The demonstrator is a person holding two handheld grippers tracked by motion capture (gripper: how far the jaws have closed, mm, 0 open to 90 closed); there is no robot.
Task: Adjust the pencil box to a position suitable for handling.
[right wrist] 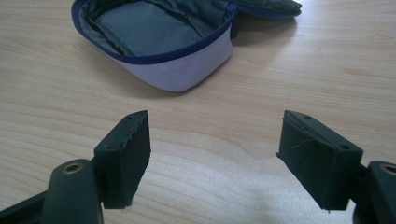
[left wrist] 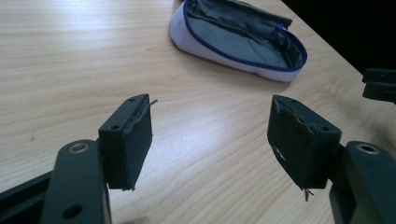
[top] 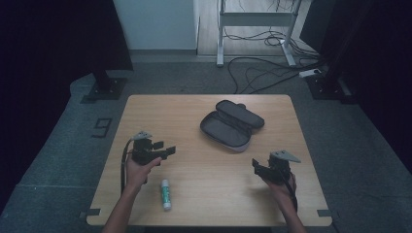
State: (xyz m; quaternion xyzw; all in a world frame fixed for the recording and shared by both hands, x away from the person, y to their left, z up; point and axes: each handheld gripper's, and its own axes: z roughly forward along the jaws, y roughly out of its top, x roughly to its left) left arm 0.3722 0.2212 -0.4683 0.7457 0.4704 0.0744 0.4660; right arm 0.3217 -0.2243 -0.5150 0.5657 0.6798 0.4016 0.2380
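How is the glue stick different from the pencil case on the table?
The glue stick is small, slim and white with a green band; the pencil case is bigger, broad and grey. The glue stick lies closed near the left gripper, while the pencil case lies unzipped and open mid-table. Both rest on the table, touched by neither gripper.

On the table (top: 204, 189), bare wood lies between the left gripper (top: 167, 151) and the right gripper (top: 256, 167). The open pencil case (top: 232, 125) blocks the centre toward 12 o'clock. A glue stick (top: 166, 194) lies at 6 o'clock of the left gripper, near the front edge.
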